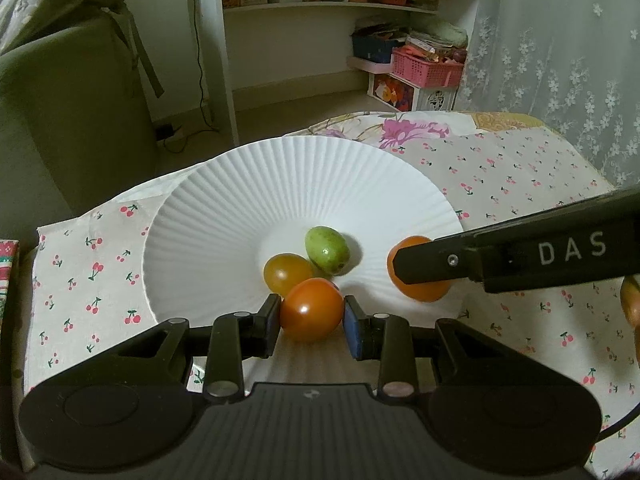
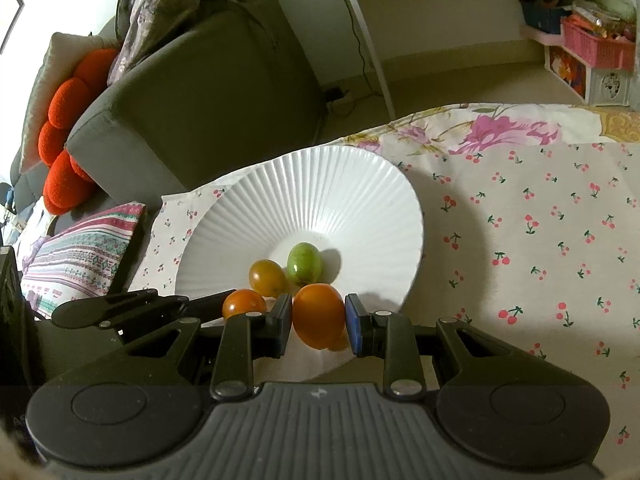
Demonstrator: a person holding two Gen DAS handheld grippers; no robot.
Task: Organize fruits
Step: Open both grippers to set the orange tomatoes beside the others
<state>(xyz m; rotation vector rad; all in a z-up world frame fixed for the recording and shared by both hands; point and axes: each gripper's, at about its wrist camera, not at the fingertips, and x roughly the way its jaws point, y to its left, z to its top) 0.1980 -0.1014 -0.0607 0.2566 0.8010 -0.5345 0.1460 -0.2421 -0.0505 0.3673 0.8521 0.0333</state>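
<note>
A white ribbed plate (image 1: 240,184) (image 2: 320,184) sits on the cherry-print cloth. On it lie a green fruit (image 1: 326,250) (image 2: 304,262) and a yellow-brown fruit (image 1: 286,274) (image 2: 267,278). My left gripper (image 1: 311,324) is shut on an orange-red tomato (image 1: 311,308) (image 2: 244,304) at the plate's near rim. My right gripper (image 2: 318,322) is shut on an orange fruit (image 2: 319,316) (image 1: 418,286) over the plate's near right rim. The right gripper's finger (image 1: 440,260) crosses the left wrist view from the right.
A grey sofa (image 2: 192,88) with a red cushion (image 2: 64,120) and a striped pillow (image 2: 80,256) stands to the left. White shelves (image 1: 328,4) and a pink basket (image 1: 426,66) are behind. Another fruit (image 1: 632,304) shows at the right edge.
</note>
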